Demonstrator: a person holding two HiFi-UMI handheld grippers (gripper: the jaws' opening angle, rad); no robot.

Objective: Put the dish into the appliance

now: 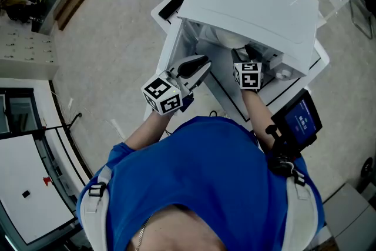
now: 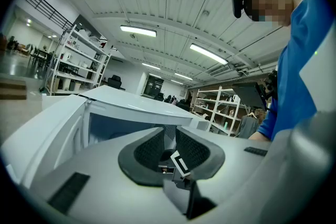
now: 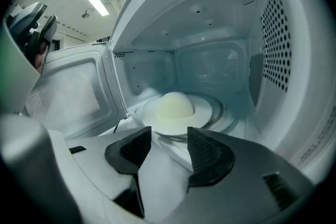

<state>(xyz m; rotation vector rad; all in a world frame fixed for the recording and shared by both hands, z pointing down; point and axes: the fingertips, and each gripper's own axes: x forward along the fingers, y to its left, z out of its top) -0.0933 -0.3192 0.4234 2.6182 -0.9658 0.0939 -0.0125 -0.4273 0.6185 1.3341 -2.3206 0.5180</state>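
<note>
1. Dish (image 3: 176,107) lies inside the microwave (image 1: 252,3), just ahead of the jaw tips of the right gripper (image 3: 169,132); it is a white plate with a pale dome on top, resting on the glass turntable (image 3: 223,113).
2. Farthest left, the left gripper (image 2: 169,132) hangs outside the microwave, beside the right gripper and on its left; it points toward the cavity from in front; its jaws stand close together with only a narrow slit between the pads, and they hold nothing.
3. Between the two grippers' lines of sight the door (image 3: 68,94) stands swung open; it lies to the left of the right gripper, with its mesh window facing that gripper.
4. Next comes the right gripper, at the mouth of the cavity with its marker cube just outside; its jaws are spread well apart and empty; the dish's near rim shows beyond the gap between them, not clamped.
5. Right of the right gripper rises the cavity's perforated side wall (image 3: 275,39); farther right, near the person's right arm, a dark screen (image 1: 301,117) glows blue; the person's blue shirt (image 1: 205,173) sits behind both grippers.
</note>
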